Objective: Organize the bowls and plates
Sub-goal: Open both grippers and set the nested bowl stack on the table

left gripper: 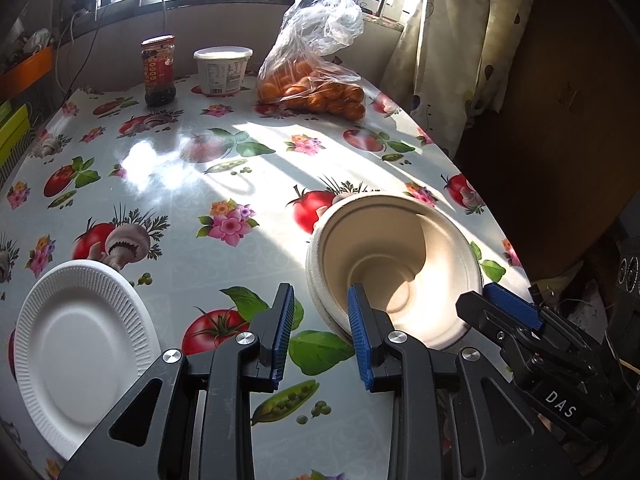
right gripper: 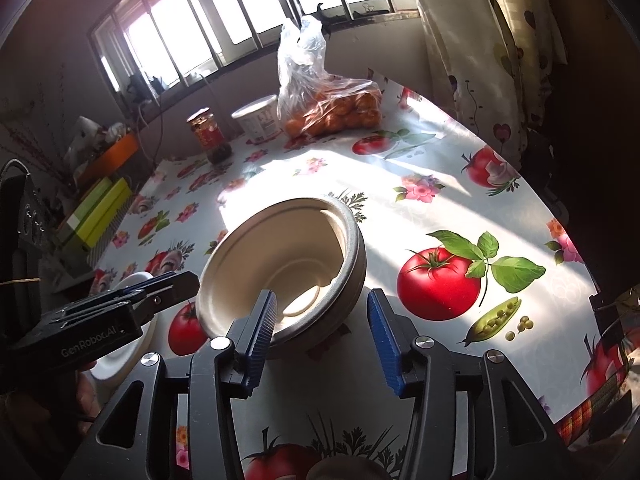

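Note:
A beige paper bowl (left gripper: 400,256), nested in another, stands tilted toward me on the flowered tablecloth (left gripper: 192,184). My left gripper (left gripper: 320,332) is open. Its right finger (left gripper: 360,332) is inside the bowl's near rim and its left finger is outside, clear of the wall. My right gripper (right gripper: 324,332) is open too, astride the same bowl's (right gripper: 280,256) near rim from the other side. Each gripper shows in the other's view: the right gripper (left gripper: 492,304) and the left gripper (right gripper: 160,286). A white ridged paper plate (left gripper: 80,332) lies at the left, half hidden behind the left gripper in the right wrist view (right gripper: 128,320).
At the far end stand a red-labelled jar (left gripper: 159,72), a white lidded tub (left gripper: 223,70) and a plastic bag of oranges (left gripper: 316,80). The table's right edge (left gripper: 496,216) drops off beside a curtain (left gripper: 448,40). Green boxes (right gripper: 100,212) sit off the left side.

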`<state>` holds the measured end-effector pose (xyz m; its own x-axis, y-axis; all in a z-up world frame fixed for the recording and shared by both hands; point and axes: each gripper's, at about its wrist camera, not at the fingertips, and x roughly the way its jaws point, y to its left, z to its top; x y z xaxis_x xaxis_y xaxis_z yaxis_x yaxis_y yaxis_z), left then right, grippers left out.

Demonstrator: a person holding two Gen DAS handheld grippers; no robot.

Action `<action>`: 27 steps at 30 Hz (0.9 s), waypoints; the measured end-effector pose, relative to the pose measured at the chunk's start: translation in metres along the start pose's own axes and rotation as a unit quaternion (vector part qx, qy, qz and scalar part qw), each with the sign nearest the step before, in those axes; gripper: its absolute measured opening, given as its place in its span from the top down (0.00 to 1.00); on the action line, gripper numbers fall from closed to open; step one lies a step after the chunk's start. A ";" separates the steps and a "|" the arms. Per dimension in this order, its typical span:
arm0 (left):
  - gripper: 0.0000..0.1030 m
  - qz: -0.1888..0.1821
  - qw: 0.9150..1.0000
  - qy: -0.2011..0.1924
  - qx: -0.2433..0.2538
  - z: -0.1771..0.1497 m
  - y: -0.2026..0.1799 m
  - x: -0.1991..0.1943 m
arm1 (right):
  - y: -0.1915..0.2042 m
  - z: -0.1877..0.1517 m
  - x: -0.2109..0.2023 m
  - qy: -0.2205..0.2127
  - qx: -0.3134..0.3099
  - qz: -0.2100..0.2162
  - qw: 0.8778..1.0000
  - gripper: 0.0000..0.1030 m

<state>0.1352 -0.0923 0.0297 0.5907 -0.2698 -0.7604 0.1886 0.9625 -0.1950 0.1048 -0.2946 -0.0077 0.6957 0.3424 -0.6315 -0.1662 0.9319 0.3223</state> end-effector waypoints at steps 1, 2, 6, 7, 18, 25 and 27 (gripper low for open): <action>0.72 0.006 1.000 -0.004 0.005 -0.001 -0.001 -0.002 | -0.001 0.000 -0.001 -0.002 -0.001 0.000 1.000 0.51; 0.72 0.010 1.000 -0.007 0.009 -0.003 -0.002 -0.004 | 0.002 -0.001 -0.004 -0.005 -0.002 -0.002 1.000 0.51; 0.72 0.018 1.000 -0.016 0.017 -0.010 -0.001 -0.010 | 0.002 -0.004 -0.009 -0.012 -0.006 -0.004 1.000 0.49; 0.72 0.023 0.999 -0.018 0.019 -0.012 -0.001 -0.011 | 0.003 -0.007 -0.011 -0.014 -0.007 -0.006 1.000 0.49; 0.72 0.050 0.996 -0.042 0.053 -0.031 -0.008 -0.026 | 0.006 -0.023 -0.028 -0.029 -0.020 -0.017 0.999 0.45; 0.72 0.058 0.996 -0.035 0.060 -0.045 -0.008 -0.025 | 0.007 -0.035 -0.035 -0.030 -0.027 -0.027 0.999 0.39; 0.72 0.054 0.996 -0.032 0.061 -0.048 -0.007 -0.024 | 0.007 -0.038 -0.035 -0.029 -0.029 -0.028 0.999 0.38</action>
<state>0.0820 -0.0916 0.0197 0.6601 -0.1697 -0.7318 0.2130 0.9765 -0.0343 0.0525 -0.2949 -0.0104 0.7438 0.2839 -0.6051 -0.1650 0.9553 0.2454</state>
